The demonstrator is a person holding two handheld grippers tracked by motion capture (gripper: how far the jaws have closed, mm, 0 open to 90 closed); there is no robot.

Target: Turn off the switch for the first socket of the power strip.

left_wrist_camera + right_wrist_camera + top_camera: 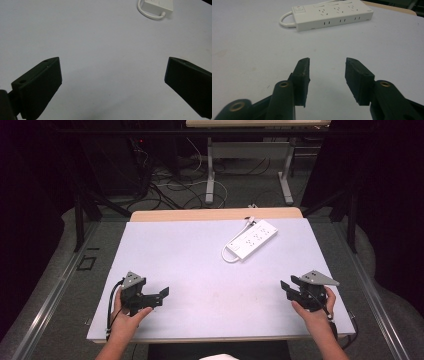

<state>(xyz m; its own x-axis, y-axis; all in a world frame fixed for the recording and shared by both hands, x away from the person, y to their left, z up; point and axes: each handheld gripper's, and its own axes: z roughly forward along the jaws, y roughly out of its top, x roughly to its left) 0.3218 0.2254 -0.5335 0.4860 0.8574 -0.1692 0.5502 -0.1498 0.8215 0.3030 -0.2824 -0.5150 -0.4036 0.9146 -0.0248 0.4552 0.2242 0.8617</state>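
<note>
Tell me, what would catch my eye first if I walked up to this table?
Probably the white power strip, lying at an angle on the far right part of the pale table with its cord looped at one end. Next, the two black hand-held grippers near the front edge: the left gripper with its jaws spread wide, and the right gripper with its jaws closer together. Both have nothing between them.

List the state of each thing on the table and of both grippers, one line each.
White plastic power strip: flat on the table, sockets up and unused, untouched.
Its white cable: looped at the switch end.
Left gripper: jaws wide apart, nothing between them.
Right gripper: jaws partly closed with a gap, nothing between them.
Pale table top: bare around the strip.
</note>
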